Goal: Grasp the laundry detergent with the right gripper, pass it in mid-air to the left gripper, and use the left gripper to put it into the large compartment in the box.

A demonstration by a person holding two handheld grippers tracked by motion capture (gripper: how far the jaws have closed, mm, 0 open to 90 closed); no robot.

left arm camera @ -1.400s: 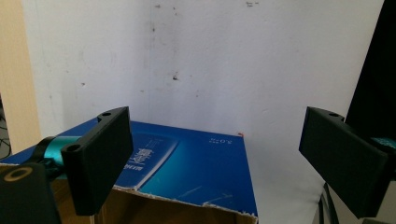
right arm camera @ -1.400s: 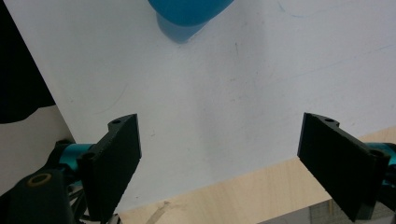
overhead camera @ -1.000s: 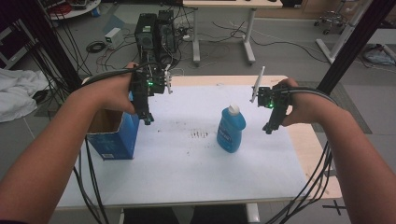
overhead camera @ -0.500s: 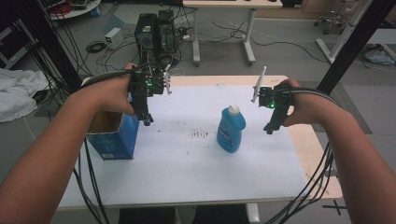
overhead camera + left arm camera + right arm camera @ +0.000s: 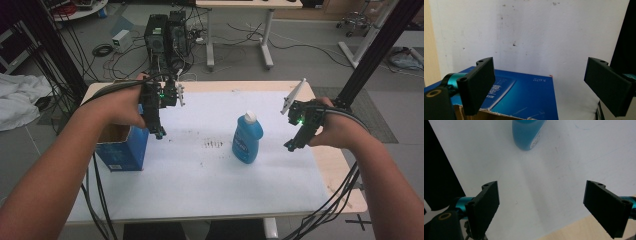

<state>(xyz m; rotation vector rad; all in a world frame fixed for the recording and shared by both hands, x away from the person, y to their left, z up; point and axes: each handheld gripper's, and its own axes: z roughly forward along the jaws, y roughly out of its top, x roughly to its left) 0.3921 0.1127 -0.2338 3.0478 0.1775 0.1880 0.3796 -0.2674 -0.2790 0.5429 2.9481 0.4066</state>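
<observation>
Over the last second the left gripper point(image 5: 159, 134) has drifted slightly outward above the open blue cardboard box point(image 5: 121, 150), the right gripper point(image 5: 291, 146) holding position beside the upright blue detergent bottle point(image 5: 247, 138); both jaws spread wide, empty, suggesting no grasp has begun.

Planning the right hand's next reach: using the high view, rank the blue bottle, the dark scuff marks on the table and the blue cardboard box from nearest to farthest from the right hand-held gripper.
1. Blue bottle: just left of the right hand-held gripper, standing upright.
2. Dark scuff marks: mid-table, beyond the bottle.
3. Blue cardboard box: at the table's left edge, under the left hand-held gripper.
</observation>
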